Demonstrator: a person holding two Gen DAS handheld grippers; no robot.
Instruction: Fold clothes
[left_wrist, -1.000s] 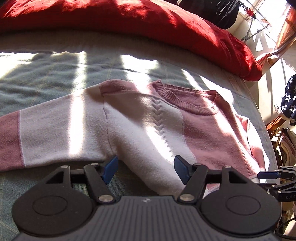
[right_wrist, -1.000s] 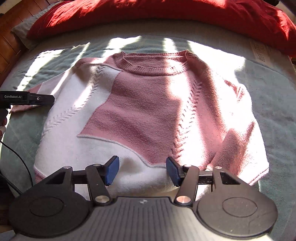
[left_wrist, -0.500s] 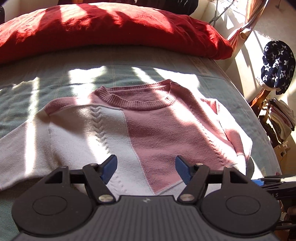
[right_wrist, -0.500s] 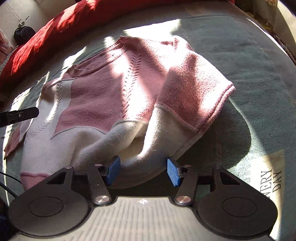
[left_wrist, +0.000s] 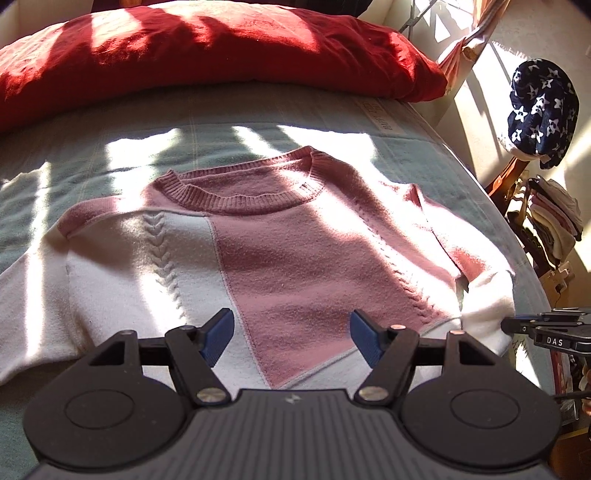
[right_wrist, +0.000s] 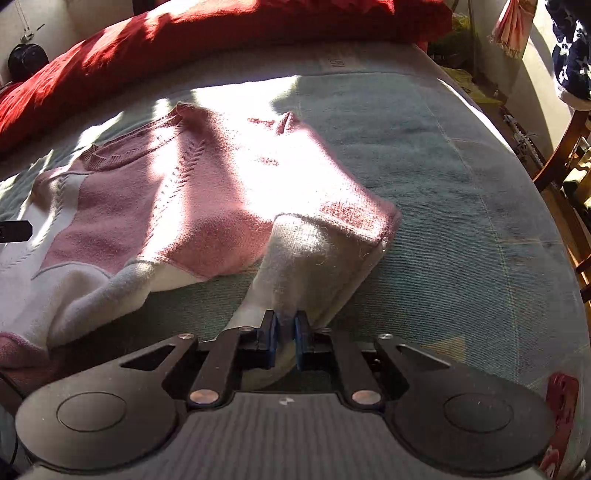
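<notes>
Our right gripper (right_wrist: 284, 334) clamps its jaws on the white sleeve cuff (right_wrist: 295, 291) of the pink-and-white sweater (left_wrist: 295, 251), near the bed's (right_wrist: 461, 221) right edge. Our left gripper (left_wrist: 291, 338) hovers spread-jawed, seemingly untouching, above the hem; bare bedding lies rightward.

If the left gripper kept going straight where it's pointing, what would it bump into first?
Most likely the sweater. The left gripper is open with nothing between its fingers, and the pink and white front lies right ahead, though how far is hard to tell.

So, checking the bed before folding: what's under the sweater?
The sweater lies on a green-grey bedspread. Anything beneath its body is covered and cannot be seen.
</notes>
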